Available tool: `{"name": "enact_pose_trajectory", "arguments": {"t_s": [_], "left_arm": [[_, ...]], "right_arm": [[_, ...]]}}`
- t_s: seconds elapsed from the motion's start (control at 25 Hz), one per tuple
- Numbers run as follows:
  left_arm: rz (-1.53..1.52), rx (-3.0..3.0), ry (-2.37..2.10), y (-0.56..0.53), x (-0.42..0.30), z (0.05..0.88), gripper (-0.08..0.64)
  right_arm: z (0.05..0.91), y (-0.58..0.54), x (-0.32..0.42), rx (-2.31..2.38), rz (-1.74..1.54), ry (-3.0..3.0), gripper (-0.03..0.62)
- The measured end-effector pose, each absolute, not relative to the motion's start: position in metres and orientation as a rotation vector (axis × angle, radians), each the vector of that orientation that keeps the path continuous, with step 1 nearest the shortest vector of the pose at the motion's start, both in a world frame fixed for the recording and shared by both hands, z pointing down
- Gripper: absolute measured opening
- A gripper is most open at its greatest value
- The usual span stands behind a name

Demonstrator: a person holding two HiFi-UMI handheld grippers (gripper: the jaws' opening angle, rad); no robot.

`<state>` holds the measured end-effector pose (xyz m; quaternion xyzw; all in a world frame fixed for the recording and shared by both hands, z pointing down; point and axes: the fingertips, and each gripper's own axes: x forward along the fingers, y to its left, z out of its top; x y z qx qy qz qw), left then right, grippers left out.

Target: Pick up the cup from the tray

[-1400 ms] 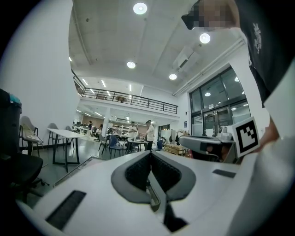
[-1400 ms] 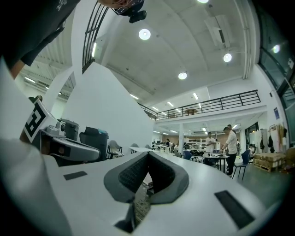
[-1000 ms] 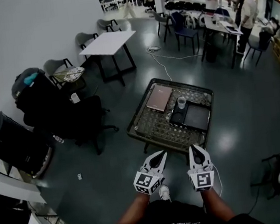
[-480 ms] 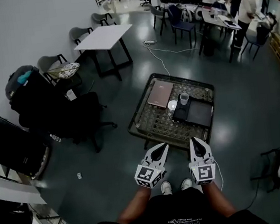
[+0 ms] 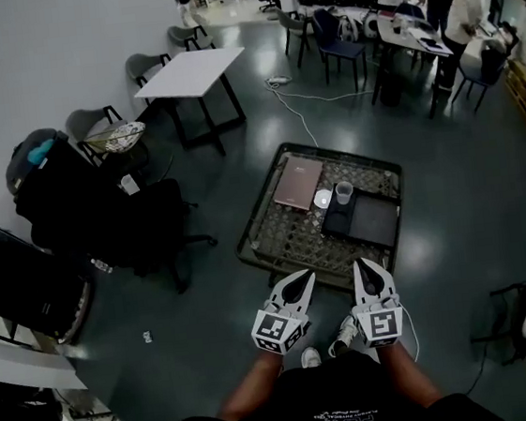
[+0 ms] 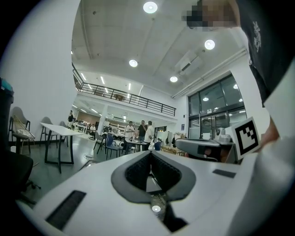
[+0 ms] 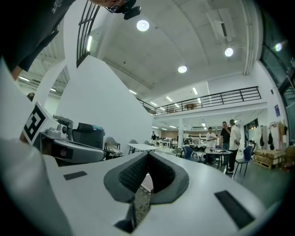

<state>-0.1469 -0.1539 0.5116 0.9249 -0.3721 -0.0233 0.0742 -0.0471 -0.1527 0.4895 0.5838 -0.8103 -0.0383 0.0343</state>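
One cup (image 5: 343, 192) stands on the dark tray (image 5: 376, 221) — at its far corner.

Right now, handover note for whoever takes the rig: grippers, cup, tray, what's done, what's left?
Left gripper: shut, empty.
Right gripper: shut, empty.
Both are held close to the body, short of the low table's near edge.
Cup: upright at the far left corner of the dark tray, which sits on the table's right side.
Done: nothing yet; the cup is untouched.
Left: reach over the table, open one gripper, probably the right since it is nearer, close on the cup and lift it off the tray.
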Motion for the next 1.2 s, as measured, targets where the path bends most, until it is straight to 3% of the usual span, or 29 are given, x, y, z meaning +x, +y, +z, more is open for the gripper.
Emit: {"name": "enact_pose_trajectory", "arguments": {"t_s": [1.2], "left_arm": [[0.052, 2.723, -1.142, -0.298, -0.046, 0.536, 0.009]], "right_arm": [[0.51, -0.297, 0.056, 1.752, -0.022, -2.521, 0.008]]}}
